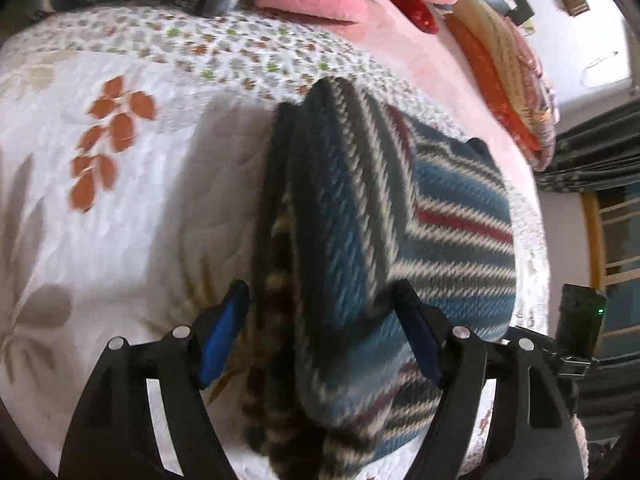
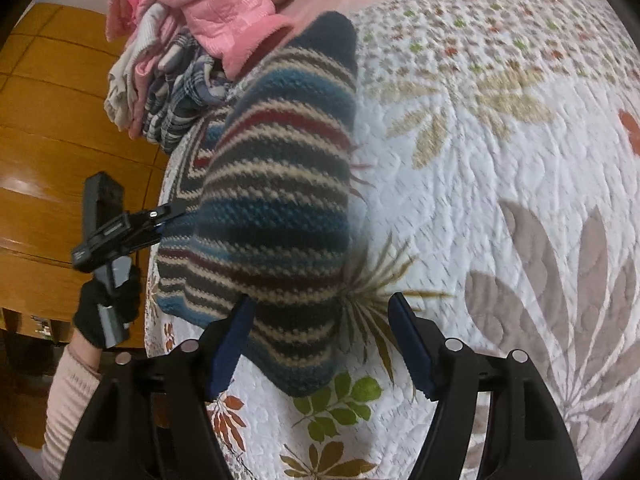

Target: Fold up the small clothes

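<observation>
No readable text, brand, number or sign in either view. Left gripper [image 2: 120, 232], seen from the right wrist, carries small pale marks on its black body, too small and blurred to read. Wall plaque [image 1: 575, 3], upper right in the left wrist view, shows dark patterning only; no letters can be made out.

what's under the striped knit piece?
The striped knit garment lies on the white floral quilt, whose leaf print shows around its edges. Whatever is directly beneath it is covered, and its own lower folded layers are hidden.
</observation>
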A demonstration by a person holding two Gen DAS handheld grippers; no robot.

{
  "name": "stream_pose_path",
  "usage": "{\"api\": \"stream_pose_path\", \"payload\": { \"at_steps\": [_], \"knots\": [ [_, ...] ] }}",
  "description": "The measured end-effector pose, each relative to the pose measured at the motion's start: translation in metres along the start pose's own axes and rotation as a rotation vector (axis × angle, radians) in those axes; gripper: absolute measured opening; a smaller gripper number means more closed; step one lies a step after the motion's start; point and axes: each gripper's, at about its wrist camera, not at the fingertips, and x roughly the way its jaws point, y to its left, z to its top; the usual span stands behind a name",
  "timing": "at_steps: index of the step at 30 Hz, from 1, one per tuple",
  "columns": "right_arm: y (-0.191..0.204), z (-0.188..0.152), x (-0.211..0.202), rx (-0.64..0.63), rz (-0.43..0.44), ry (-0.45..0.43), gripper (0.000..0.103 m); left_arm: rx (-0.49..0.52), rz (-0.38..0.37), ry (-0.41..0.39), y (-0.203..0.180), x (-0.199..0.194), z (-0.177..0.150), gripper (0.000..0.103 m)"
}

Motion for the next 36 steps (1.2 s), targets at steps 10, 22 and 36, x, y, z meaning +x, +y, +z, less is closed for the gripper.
{"api": "stream_pose_path", "payload": {
  "at_steps": [10,22,36],
  "knots": [
    [0.005,0.045,0.023,0.02,0.078,-0.033,0.093,-0.002,-0.163,0.07,0.023,0.035,-0.003,0.084],
    [0.007,0.066,0.078,0.09,0.157,0.017,0.074,0.059,-0.175,0.052,0.001,0.05,-0.021,0.057],
    [0.008,0.001,-0.057,-0.025,0.117,-0.01,0.063,0.174,-0.286,0.031,-0.11,0.025,-0.102,0.046]
  ]
}}
